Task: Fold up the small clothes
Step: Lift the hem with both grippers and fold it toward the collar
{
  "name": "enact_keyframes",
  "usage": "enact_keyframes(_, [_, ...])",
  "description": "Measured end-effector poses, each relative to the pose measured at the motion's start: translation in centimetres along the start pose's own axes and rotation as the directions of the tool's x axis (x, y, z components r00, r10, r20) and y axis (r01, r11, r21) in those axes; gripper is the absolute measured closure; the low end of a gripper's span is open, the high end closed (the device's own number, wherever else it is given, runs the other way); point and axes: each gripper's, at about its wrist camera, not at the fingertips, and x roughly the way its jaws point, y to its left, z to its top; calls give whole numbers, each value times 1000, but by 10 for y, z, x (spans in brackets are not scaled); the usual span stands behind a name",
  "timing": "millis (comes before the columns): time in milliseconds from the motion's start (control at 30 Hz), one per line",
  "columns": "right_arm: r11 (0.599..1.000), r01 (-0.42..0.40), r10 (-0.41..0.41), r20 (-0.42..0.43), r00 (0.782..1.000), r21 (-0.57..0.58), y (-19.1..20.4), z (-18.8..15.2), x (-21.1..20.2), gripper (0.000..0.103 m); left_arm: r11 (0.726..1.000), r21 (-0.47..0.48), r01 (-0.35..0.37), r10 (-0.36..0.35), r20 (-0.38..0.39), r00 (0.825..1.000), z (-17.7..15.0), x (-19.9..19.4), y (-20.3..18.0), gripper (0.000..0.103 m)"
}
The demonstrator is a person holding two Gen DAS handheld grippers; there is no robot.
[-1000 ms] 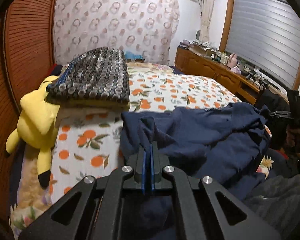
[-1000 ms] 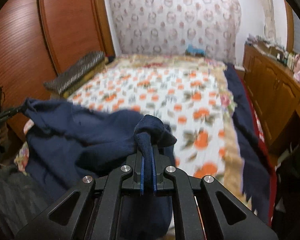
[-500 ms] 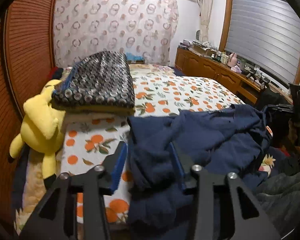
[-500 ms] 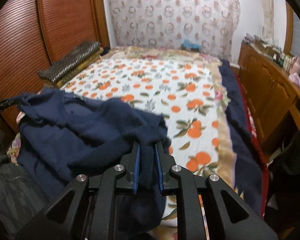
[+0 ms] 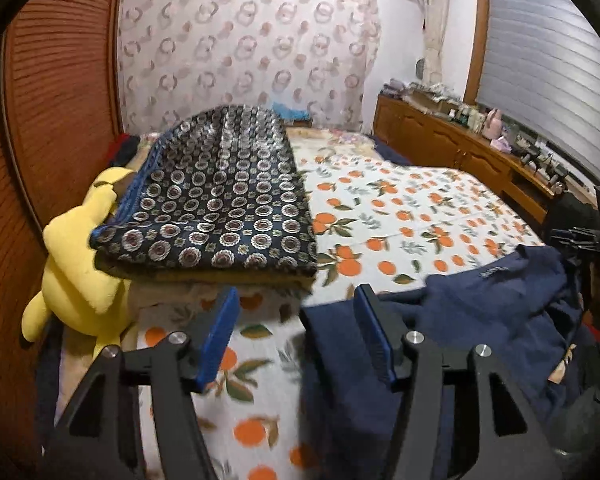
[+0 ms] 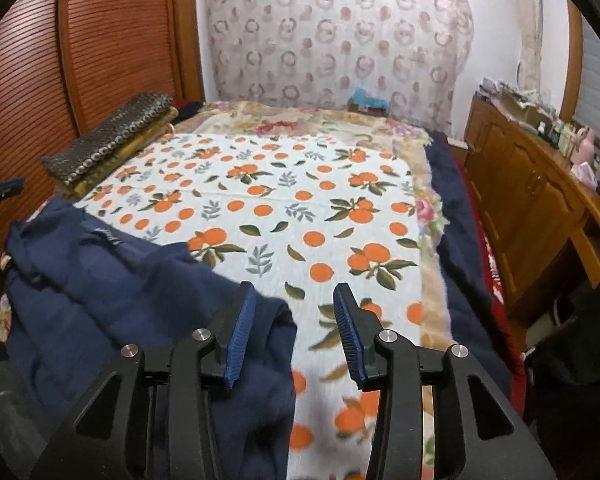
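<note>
A navy blue garment (image 5: 480,312) lies crumpled at the near edge of the bed, on the orange-print sheet (image 5: 400,216). In the right wrist view the garment (image 6: 100,288) fills the lower left. My left gripper (image 5: 296,328) is open and empty, its jaws wide apart, with the garment's left edge under its right finger. My right gripper (image 6: 294,328) is open and empty, with the garment's right edge under its left finger. The other gripper shows at each view's far edge.
A folded dark patterned quilt (image 5: 220,208) lies at the bed's left side, beside a yellow plush toy (image 5: 80,264). A wooden wardrobe (image 6: 100,48) stands left. A wooden cabinet (image 6: 540,200) with small items runs along the right, under a window.
Both grippers were shut on the navy garment a second ago. Both have opened and let go. The garment now lies on the bed, and both grippers have drawn apart from its edges.
</note>
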Motion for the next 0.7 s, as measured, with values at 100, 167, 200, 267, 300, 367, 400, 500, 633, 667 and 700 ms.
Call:
enact_keyframes(100, [1000,-25,25,-25,999,1,6,-2,14,62,1000,17,-24,25,-45,999,1,21,0,44])
enact_keyframes(167, [999,-44,44,-35,998,-4,12,-4,17,62,1000,18,-8,9,-74,997,-2,31,-2,44])
enact_keyframes(200, [999,-42,41,-44,998,-10,15,-6,20,60,1000,18,5,-3,-91,996,-4,36,-3,44])
enact_keyframes(267, [999,-33,32,-64,997,-12,16,-10,25,57,1000,23,10,-7,-116,993,-9,42,-6,44])
enact_keyframes(300, [1000,-28,28,-78,997,-4,15,-12,29,54,1000,24,12,-8,-128,992,-11,45,-6,44])
enact_keyframes(367, [999,-28,29,-97,995,16,12,-15,34,52,999,22,24,-21,-148,989,-15,49,-7,44])
enact_keyframes(400, [999,-36,39,-100,994,28,11,-15,35,52,999,18,28,-25,-155,988,-16,50,-7,44])
enact_keyframes(500, [998,-54,57,-107,993,32,12,-15,36,52,999,18,30,-26,-165,986,-18,53,-8,44])
enact_keyframes(633, [998,-68,69,-129,989,17,18,-15,41,52,999,21,43,-39,-180,983,-20,55,-11,44])
enact_keyframes(667, [998,-65,66,-130,989,10,19,-15,42,51,999,23,46,-41,-186,982,-21,56,-12,44])
enact_keyframes(700, [998,-65,65,-131,989,6,20,-15,42,51,999,24,47,-41,-190,981,-22,56,-11,44])
